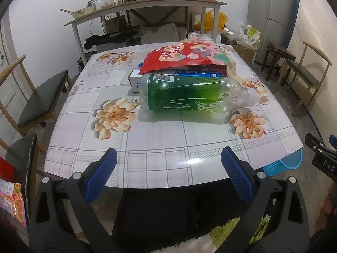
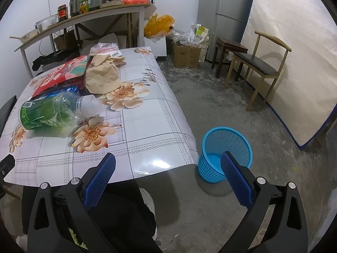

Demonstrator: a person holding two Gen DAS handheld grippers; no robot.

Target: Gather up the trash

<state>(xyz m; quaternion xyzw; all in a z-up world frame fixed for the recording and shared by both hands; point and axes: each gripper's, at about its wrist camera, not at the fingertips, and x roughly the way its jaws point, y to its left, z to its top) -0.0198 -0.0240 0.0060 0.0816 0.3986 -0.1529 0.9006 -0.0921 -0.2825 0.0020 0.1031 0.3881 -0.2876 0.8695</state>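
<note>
Nothing seems collected yet, as far as I can judge: the blue mesh basket [image 2: 226, 154] on the floor by the table's corner looks bare inside, at least on the part of its bottom I can see, and all the rubbish is on the table [image 1: 160, 151].

What waits there is a small heap. An empty clear bottle with a green label [image 1: 189, 94] lies on its side, white cap pointing toward the basket side of the table. Just behind it, touching or nearly so, sits a white and blue carton [image 1: 179, 76], and a red snack bag [image 1: 187, 57] is draped over the carton's far part. From the right wrist view I also see crumpled tan paper [image 2: 103, 78] beside the red bag and a clear plastic wrapper [image 2: 105, 50] further back. So the whole job is still ahead.

The left hand-held gripper [image 1: 168, 175] hovers at the near edge of the table, jaws spread wide with nothing between them; the bottle lies straight ahead of it, well apart, the nearest piece of the heap. The right hand-held gripper [image 2: 168, 177] is likewise wide open and empty, held off the table's corner over the floor. The basket stands close ahead of it and a little to its right, while the bottle lies off to its left on the table.

I would guess the bottle goes first, being nearest and unobstructed.
</note>
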